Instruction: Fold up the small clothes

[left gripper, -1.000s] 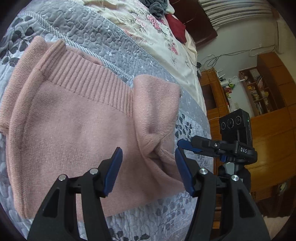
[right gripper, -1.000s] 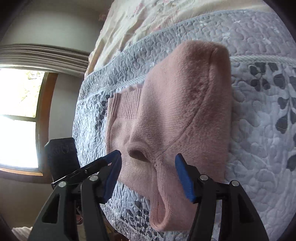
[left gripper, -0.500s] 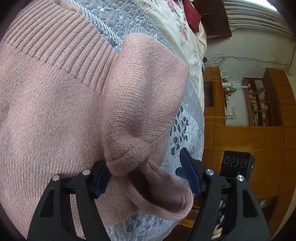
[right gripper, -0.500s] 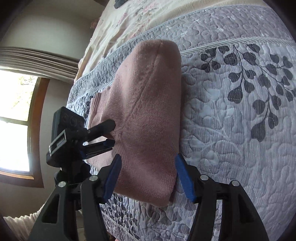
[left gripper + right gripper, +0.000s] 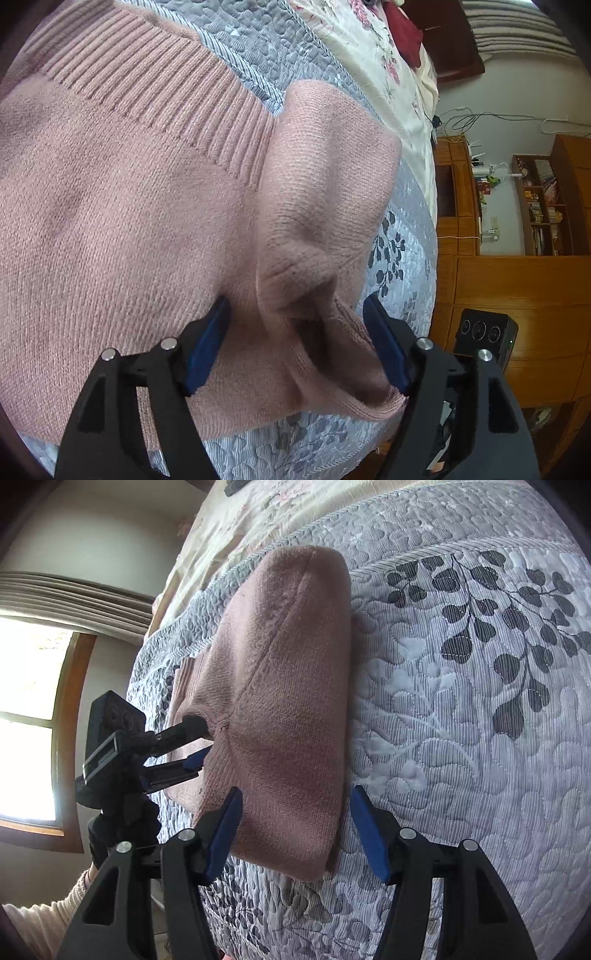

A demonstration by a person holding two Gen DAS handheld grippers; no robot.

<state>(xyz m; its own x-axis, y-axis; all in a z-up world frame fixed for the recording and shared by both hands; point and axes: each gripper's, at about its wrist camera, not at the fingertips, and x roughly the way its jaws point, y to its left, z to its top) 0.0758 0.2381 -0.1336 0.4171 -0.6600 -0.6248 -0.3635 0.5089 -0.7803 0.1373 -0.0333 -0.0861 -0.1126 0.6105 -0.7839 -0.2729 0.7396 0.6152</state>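
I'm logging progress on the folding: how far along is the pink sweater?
Done: one side of the pink sweater is folded over on the quilt. In hand: the left hand-held gripper straddles the bunched sleeve, open. Left: flattening that sleeve and the final fold. The right hand-held gripper holds nothing.

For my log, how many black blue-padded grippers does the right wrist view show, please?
2: right gripper bottom centre, straddling the pink knitted sweater; left gripper at image left, against it.

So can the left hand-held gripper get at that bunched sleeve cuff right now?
Probably yes: the left hand-held gripper is open with the sleeve cuff of the pink sweater already between its fingers, nothing blocking.
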